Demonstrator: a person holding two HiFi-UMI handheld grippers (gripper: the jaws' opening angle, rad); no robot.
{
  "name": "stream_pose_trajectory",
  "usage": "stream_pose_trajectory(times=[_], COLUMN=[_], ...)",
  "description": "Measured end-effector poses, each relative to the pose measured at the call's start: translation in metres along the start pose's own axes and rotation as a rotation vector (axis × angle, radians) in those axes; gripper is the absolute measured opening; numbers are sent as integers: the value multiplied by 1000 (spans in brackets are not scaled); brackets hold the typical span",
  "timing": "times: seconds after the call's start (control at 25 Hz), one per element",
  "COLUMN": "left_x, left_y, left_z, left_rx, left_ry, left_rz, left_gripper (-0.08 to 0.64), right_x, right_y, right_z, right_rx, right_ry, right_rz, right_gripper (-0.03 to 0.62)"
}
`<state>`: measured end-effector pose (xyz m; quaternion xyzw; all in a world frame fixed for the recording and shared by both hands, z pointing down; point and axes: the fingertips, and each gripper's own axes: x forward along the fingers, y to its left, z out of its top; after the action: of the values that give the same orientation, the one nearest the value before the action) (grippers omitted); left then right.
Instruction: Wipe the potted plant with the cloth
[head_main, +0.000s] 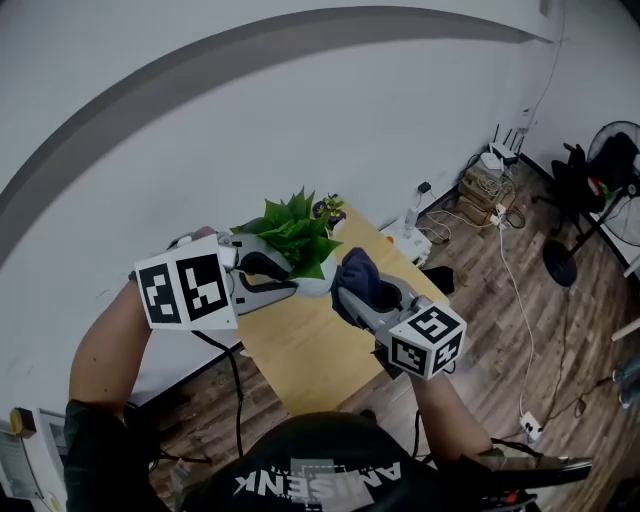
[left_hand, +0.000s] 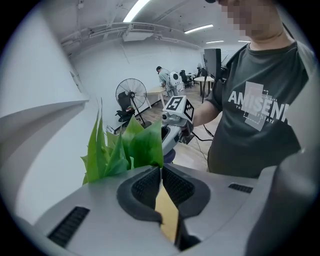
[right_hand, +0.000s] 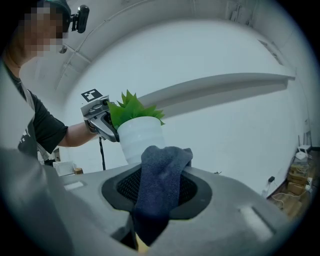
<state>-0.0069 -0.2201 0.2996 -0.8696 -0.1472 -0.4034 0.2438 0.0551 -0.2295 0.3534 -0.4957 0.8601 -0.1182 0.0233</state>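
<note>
The potted plant has spiky green leaves (head_main: 296, 236) in a white pot (right_hand: 141, 136) and stands over the far part of a light wooden table (head_main: 305, 355). My left gripper (head_main: 291, 284) comes in from the left. Its jaws are shut at the plant's left edge, where the leaves (left_hand: 131, 145) meet the rim; the exact spot they pinch is hidden. My right gripper (head_main: 348, 295) is just right of the pot, shut on a dark blue cloth (right_hand: 161, 177). The cloth (head_main: 357, 276) bunches out past the tips, close to the pot's front.
A small dark object (head_main: 330, 208) sits at the table's far corner, by the white wall. On the wooden floor to the right are cables and boxes (head_main: 488, 186), a floor fan (head_main: 603, 190) and a power strip (head_main: 528, 427).
</note>
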Motion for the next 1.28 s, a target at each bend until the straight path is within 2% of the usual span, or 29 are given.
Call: stream_pose_trajectory(times=[0.12,0.24,0.36,0.56,0.88,1.04,1.28], left_x=[10,27,33,27,23,21,17], left_y=[-16,-33,-33,-35,-35,-35,-36], left_z=[4,5,-3,4,7,7,7], left_rx=[-5,22,79,121,128,161,168], left_ry=[0,17,34,11,11,31,46], left_rz=[-24,-50,-51,-24,-9,-6,-37], left_gripper=[14,14,14,14,17,17,18], right_x=[-22,-40,-30,-21,-26,-25,-21], right_y=[-5,-4,4,14,4,-2,-8], right_z=[12,44,68,72,37,4,-32], right_rx=[12,-17,-51,-44,34,88,157], right_ry=[-40,-114,-134,-145,-123,-68,29], right_rz=[-14,-6,15,17,-26,-25,5], right_gripper=[127,127,127,127,127,127,127])
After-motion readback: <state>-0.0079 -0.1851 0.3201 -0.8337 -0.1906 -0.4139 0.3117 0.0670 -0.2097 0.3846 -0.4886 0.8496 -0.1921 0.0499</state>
